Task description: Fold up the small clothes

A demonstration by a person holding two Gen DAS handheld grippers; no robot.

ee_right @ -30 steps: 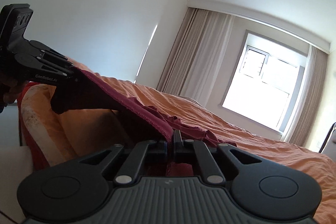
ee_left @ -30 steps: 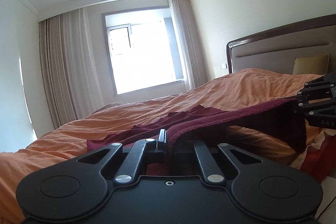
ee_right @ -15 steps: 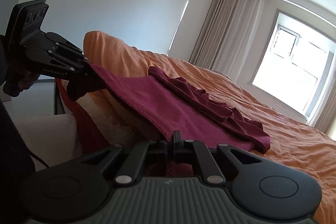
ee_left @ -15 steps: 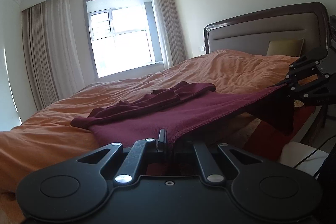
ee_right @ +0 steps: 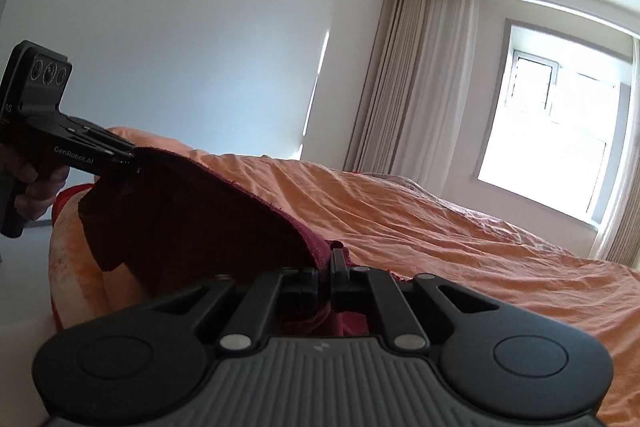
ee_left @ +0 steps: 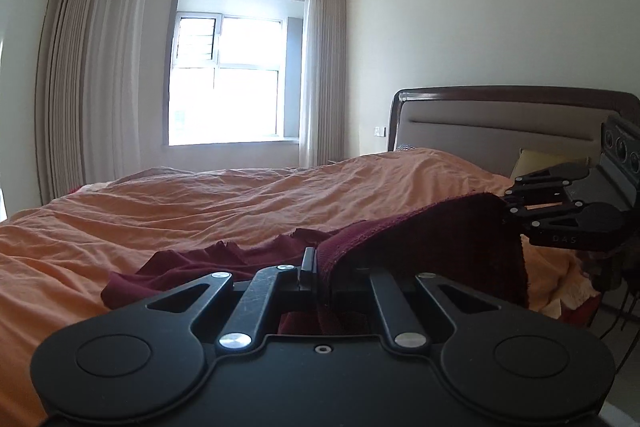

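Observation:
A dark red garment (ee_left: 432,239) is stretched between my two grippers above the near edge of the bed. My left gripper (ee_left: 316,267) is shut on one corner of its hem. My right gripper (ee_right: 326,263) is shut on the other corner. Each gripper shows in the other's view: the right gripper (ee_left: 506,205) at the right, the left gripper (ee_right: 134,157) at the left. The garment (ee_right: 200,223) sags between them. Its far part lies crumpled on the orange bedspread (ee_left: 208,211).
The bed fills the view, with a padded headboard (ee_left: 500,123) and a yellow pillow (ee_left: 536,163) on the right. A window (ee_left: 228,79) with curtains is on the far wall. A patterned sheet edge (ee_right: 68,255) hangs below the bedspread.
Both grippers have dropped lower and come closer together. The garment's held edge now sags instead of being taut, and less of the cloth lying on the bed shows.

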